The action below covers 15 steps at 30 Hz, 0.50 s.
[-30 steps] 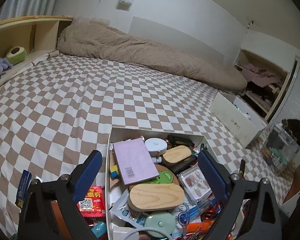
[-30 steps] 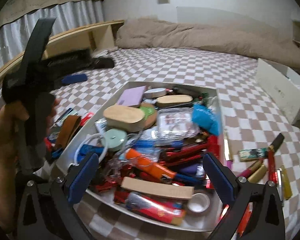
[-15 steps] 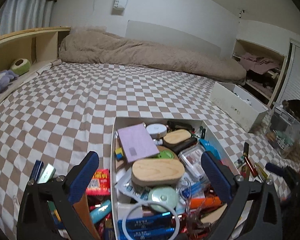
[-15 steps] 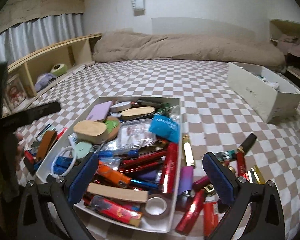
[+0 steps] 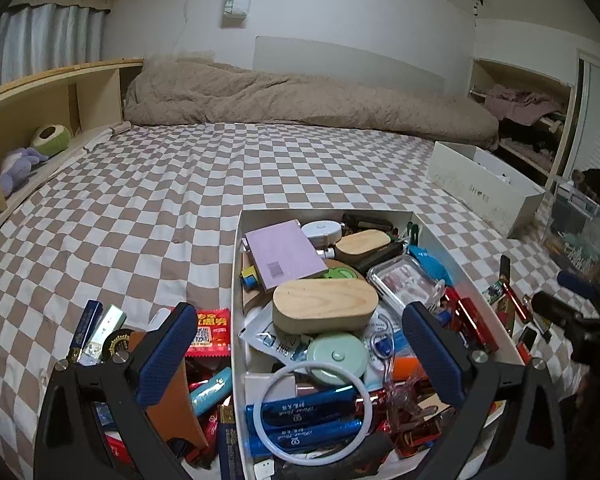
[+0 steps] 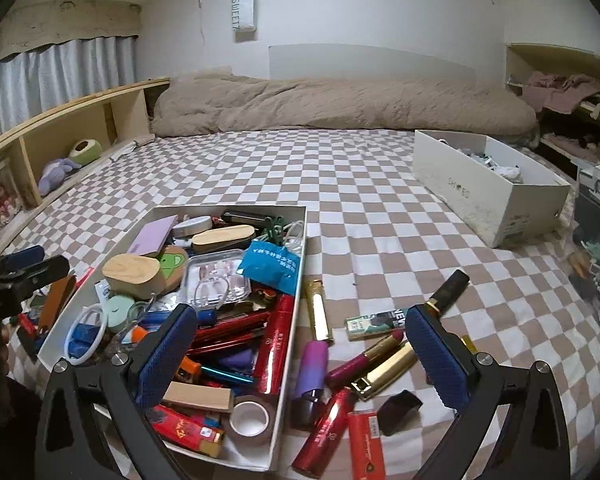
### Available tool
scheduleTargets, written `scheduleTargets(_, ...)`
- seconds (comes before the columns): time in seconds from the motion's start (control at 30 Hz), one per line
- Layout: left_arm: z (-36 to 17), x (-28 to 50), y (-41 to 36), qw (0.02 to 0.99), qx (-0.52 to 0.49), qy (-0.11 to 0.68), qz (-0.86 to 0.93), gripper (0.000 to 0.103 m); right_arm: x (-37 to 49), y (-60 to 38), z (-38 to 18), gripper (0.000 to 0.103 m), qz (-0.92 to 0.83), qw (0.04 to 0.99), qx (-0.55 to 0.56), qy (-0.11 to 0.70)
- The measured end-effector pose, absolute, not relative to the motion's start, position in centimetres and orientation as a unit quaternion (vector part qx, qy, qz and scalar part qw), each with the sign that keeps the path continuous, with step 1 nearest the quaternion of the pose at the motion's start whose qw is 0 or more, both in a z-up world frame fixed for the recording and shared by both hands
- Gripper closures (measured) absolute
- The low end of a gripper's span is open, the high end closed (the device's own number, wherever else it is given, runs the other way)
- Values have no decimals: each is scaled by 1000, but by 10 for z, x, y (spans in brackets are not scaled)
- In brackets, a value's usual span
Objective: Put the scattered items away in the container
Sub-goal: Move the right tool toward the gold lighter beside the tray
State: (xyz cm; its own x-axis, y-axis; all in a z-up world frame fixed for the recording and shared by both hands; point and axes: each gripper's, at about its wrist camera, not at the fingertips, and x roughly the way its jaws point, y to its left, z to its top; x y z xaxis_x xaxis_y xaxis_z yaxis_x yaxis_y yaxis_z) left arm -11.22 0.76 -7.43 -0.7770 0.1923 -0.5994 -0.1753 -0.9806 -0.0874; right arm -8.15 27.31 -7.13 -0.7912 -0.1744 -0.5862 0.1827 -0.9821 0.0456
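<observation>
Right wrist view: right gripper [image 6: 300, 354] jaws apart and empty right over the loose lipsticks [image 6: 364, 358] on the bed [image 6: 360, 208] beside the box's [image 6: 302, 280] right wall, their long axes slanting across the gap; left gripper [image 5: 296, 352], also wide open, sits over the box's left wall.

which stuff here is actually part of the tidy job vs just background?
Job:
- white container, already crammed
- loose beside it: gold tube, purple lighter, lipstick, red lighter, green pack
- on its other side: red packet, brown case

Background:
- white shoebox
- beige duvet
- plush toy
</observation>
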Motion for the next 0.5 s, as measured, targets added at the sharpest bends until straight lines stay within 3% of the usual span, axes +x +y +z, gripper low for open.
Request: scheduleTargets(0.5, -79, -106, 9, 100, -316, -6, 943, 0, -81, 280, -76, 0, -950, 84, 301, 6)
